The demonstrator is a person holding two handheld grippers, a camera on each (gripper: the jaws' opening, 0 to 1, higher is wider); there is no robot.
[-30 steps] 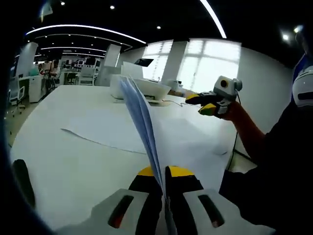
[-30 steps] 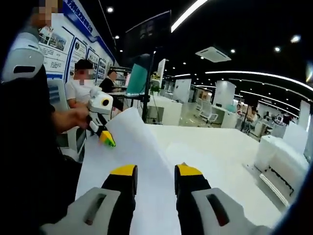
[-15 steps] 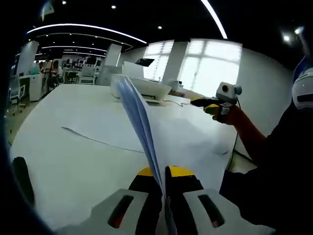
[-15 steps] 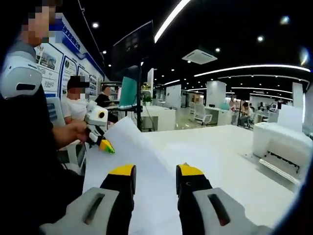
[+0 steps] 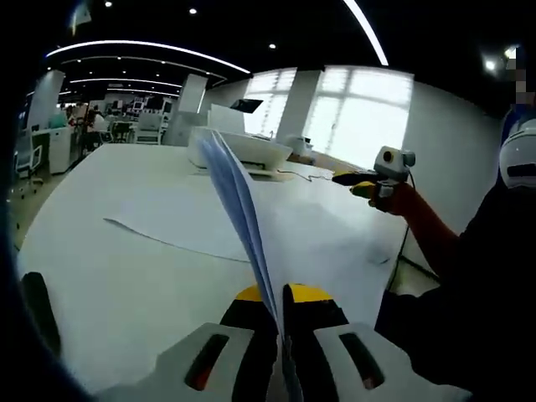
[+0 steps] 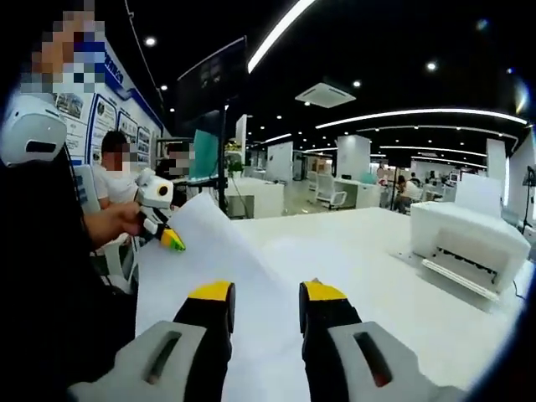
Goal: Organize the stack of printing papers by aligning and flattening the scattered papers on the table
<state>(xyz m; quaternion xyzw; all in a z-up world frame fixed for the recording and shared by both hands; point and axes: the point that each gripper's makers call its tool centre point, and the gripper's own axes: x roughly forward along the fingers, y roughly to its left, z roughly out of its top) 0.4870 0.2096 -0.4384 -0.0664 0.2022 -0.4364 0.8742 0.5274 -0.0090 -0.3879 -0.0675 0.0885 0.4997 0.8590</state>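
Right tongs point(image 5: 352, 181) have drawn farther from the held-up papers point(image 5: 239, 197), out toward the printer point(image 6: 469, 247)

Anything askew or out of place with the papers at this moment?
Yes. The left gripper pinches a sheaf of papers that stands on edge above the table instead of lying flat. Another sheet lies loose on the table with a lifted, curling edge. The printer looks undisturbed.
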